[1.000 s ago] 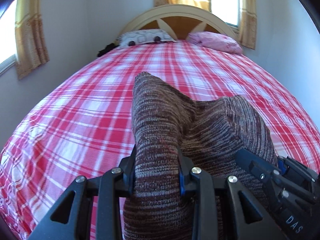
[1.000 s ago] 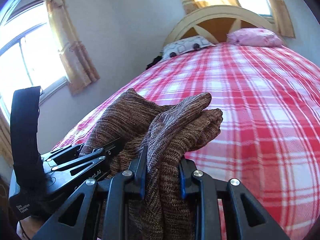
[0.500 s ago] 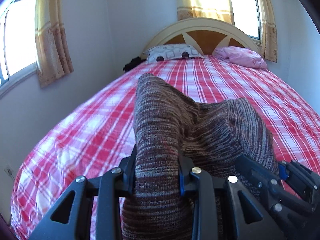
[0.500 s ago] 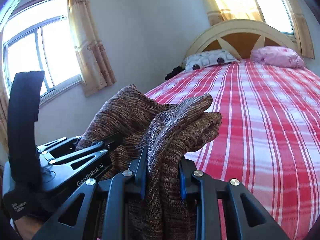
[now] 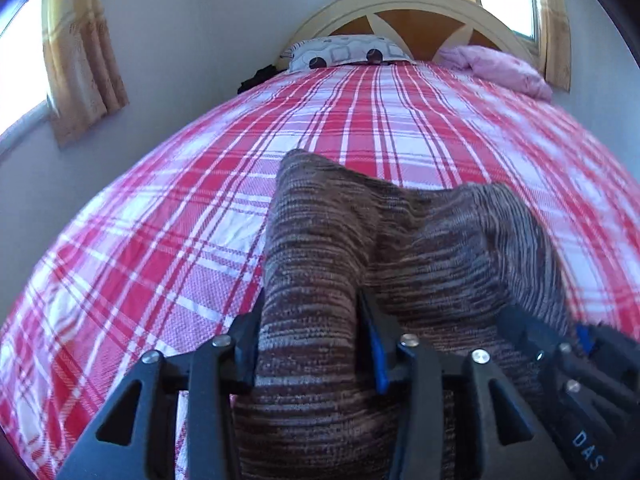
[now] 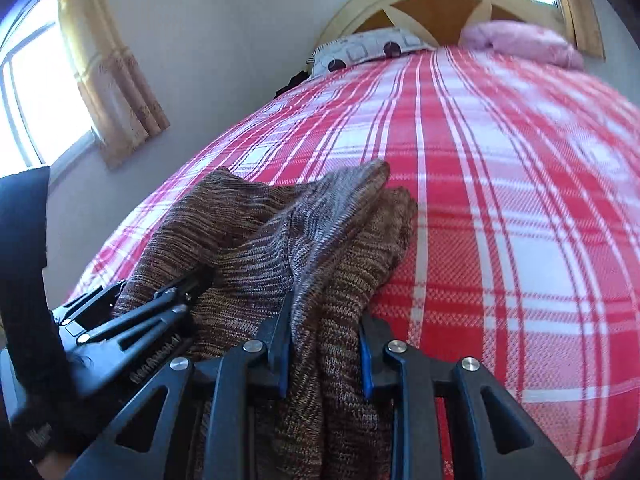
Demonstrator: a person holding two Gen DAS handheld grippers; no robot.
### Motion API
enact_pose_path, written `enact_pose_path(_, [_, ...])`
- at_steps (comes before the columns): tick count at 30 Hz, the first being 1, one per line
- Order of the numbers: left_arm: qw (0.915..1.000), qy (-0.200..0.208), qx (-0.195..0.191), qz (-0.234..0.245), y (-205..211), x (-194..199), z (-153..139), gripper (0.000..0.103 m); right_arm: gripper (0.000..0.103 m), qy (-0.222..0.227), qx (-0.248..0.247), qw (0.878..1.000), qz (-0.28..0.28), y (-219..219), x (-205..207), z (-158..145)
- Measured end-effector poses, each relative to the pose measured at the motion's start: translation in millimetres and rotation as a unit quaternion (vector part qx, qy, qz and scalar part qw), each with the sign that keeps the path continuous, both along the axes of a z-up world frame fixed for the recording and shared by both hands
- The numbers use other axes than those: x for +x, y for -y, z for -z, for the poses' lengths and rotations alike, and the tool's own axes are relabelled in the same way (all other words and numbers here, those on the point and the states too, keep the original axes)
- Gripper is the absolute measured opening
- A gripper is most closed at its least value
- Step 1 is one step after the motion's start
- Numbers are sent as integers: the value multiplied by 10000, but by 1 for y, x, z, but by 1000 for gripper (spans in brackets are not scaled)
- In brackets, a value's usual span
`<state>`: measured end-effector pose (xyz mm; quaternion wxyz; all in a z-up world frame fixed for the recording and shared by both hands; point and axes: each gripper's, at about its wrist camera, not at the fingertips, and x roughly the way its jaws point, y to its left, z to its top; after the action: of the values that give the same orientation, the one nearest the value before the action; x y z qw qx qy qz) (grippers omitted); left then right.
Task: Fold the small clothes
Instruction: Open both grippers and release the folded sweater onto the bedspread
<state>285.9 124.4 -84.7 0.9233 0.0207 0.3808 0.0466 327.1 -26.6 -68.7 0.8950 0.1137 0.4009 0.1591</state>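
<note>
The brown marled knit garment [image 5: 320,248] bunches over the near end of the red-and-white plaid bedspread [image 5: 380,120]. At the far end, the white patterned pillow [image 5: 344,52] lies left of the pink pillow [image 5: 500,66], both before the cream arched headboard [image 5: 400,4].

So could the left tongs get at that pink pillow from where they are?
Probably not. The left tongs, which have just been opening, have the brown knit garment between them, and the pink pillow lies across the plaid bed by the headboard.
</note>
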Motion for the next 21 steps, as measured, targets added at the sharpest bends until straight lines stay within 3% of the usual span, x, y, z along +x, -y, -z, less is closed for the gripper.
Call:
enact_pose_path(2, [9999, -89, -82, 4, -2, 1, 2, 51, 30, -109, 178, 9998, 6, 6, 4, 3])
enact_pose_path(4, [9997, -172, -163, 56, -4, 1, 0, 56, 42, -259, 400, 9989, 50, 15, 11, 7])
enact_pose_path(6, [9995, -277, -149, 40, -13, -3, -4, 72, 44, -361, 707, 9968, -6, 21, 9, 9])
enact_pose_path(7, [9994, -284, -183, 14, -19, -7, -7, 75, 45, -416, 851, 9955, -30, 27, 6, 8])
enact_pose_path(9, [9988, -261, -415, -15, -38, -16, -15, 86, 50, -323, 925, 9951, 147, 38, -5, 2])
enact_pose_path(10, [9983, -236, -537, -47, -46, -25, -18, 89, 51, -73, 958, 9947, 372, 48, -20, -5])
enact_pose_path(13, [9955, -175, -915, -144, -68, -50, -24, 90, 51, 426, 552, 9955, 640, 52, -58, -23])
enact_pose_path(15, [9943, -232, -1023, -176, -71, -65, -22, 90, 51, 652, 369, 9964, 394, 43, -74, -33])
enact_pose_path(18, [9959, -328, -825, -162, -61, -78, -12, 90, 51, 944, 115, 9954, -106, 21, -98, -47])
enact_pose_path(21, [9964, -454, -658, -298, -56, -82, 3, 90, 51, 942, -269, 9929, -679, -11, -109, -47])
